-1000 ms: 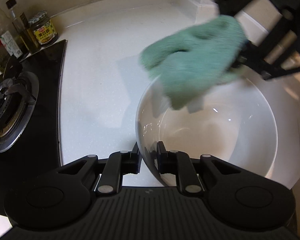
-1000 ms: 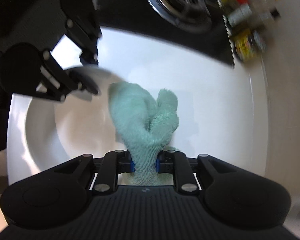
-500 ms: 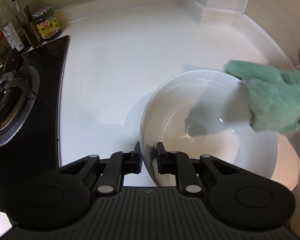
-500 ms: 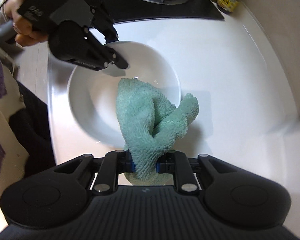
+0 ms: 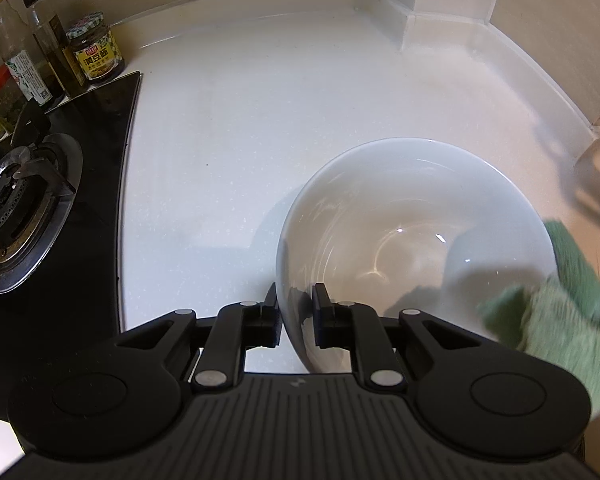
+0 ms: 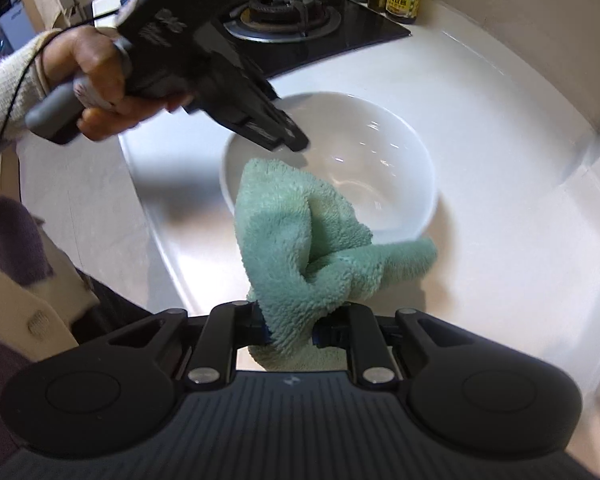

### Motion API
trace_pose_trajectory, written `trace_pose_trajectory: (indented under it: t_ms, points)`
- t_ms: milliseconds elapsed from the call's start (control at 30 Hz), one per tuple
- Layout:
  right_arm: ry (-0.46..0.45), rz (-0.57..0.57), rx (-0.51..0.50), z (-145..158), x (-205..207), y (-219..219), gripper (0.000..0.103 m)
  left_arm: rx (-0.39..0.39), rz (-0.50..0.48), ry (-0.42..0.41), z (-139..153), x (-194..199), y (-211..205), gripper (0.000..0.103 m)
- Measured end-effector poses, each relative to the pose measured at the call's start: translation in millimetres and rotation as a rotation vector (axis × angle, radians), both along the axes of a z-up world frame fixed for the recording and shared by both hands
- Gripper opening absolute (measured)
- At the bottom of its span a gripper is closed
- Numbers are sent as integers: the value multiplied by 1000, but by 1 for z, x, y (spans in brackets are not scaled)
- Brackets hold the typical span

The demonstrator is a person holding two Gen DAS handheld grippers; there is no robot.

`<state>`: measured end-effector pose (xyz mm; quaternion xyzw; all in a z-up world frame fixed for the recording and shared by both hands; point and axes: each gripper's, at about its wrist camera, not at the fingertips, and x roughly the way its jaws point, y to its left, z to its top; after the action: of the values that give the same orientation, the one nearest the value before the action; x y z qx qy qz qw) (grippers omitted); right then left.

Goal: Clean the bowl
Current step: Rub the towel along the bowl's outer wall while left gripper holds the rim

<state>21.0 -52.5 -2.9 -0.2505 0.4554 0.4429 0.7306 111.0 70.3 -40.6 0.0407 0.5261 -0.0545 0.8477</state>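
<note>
So here's where the bowl cleaning stands. The white bowl (image 5: 416,236) sits on the white worktop (image 5: 260,120), near its front edge and off toward the right-hand back corner, well apart from the gas hob (image 5: 24,200) and the sauce jar (image 5: 96,54) and bottles lined up along the back wall on the left side.

The left tongs (image 5: 296,316) straddle the bowl's near rim, one finger outside the wall and one inside. They're closing a touch right now, and it looks like a pinch on the rim to keep the bowl from sliding, though I can't swear how hard the pads press. From the right wrist view you can see the person's hand (image 6: 100,80) on that tool's handle.

The right tongs (image 6: 290,328) are clamped tight on a green terry cloth (image 6: 300,248). The cloth hangs at the bowl's rim on the right-tongs side rather than down in the middle; in the left view it's blurred at the lower right edge.

Progress-wise: the inside looks glossy, with faint smears on the wall and no obvious food bits, so I'd guess the wiping is mostly done. Maybe the outer wall and rim are left; can't tell about the underside.
</note>
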Motion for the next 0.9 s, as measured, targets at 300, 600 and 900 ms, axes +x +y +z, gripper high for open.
trace_pose_trajectory:
  t_ms: [300, 600, 900]
  points:
    - [17, -46, 130, -13, -20, 30, 14, -6, 21, 18, -1, -8, 0, 14]
    - [-39, -107, 77, 11, -14, 1, 14, -88, 70, 77, -2, -19, 9, 17]
    - [-445, 276, -311, 32, 35, 17, 14, -24, -122, 2, -4, -9, -3, 14]
